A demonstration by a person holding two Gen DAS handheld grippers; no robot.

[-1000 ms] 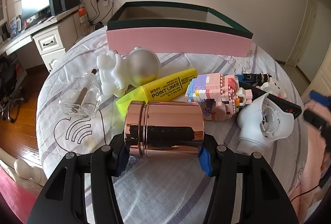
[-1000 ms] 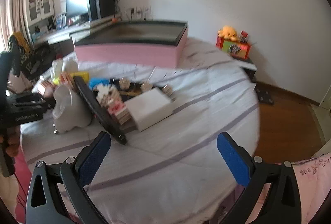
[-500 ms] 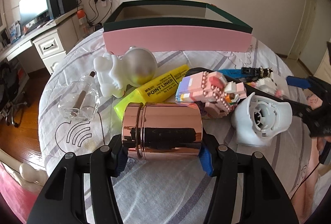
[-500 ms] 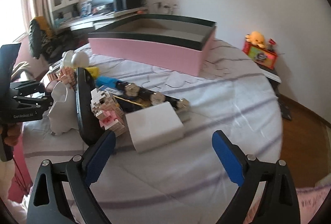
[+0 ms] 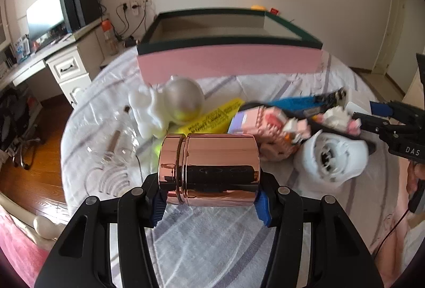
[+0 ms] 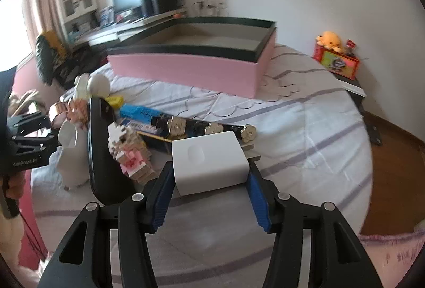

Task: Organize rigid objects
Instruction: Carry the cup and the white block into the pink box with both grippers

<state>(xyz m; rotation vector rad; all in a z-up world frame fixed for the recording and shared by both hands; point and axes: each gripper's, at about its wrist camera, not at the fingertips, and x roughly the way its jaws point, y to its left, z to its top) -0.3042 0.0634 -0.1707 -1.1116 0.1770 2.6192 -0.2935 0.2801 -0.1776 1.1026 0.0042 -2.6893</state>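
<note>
A shiny rose-gold canister [image 5: 209, 165] lies sideways between the blue pads of my left gripper [image 5: 209, 203], whose jaws are closing on its two ends just above the striped cloth. In the right wrist view a white rectangular block [image 6: 207, 160] sits between the pads of my right gripper [image 6: 211, 181]. Those jaws are closing and the pads touch the block's sides. The pink box with a dark green rim [image 5: 228, 64] stands open at the back of the table [image 6: 305, 128]. It is also visible as the pink box [image 6: 186, 70] in the right wrist view.
The pile holds a white astronaut figure [image 5: 170, 104], a yellow highlighter [image 5: 212, 117], a pastel brick figure [image 5: 263, 120], a white round gadget [image 5: 334, 155] and a glass bottle [image 5: 114, 141]. A black remote [image 6: 101, 144], another brick figure [image 6: 130, 152] and a flower-studded strap [image 6: 209, 128] lie left of the block.
My right gripper moved in over the white block and its jaws narrowed from wide open until they touch its sides. My left gripper kept the canister and lifted it slightly.
</note>
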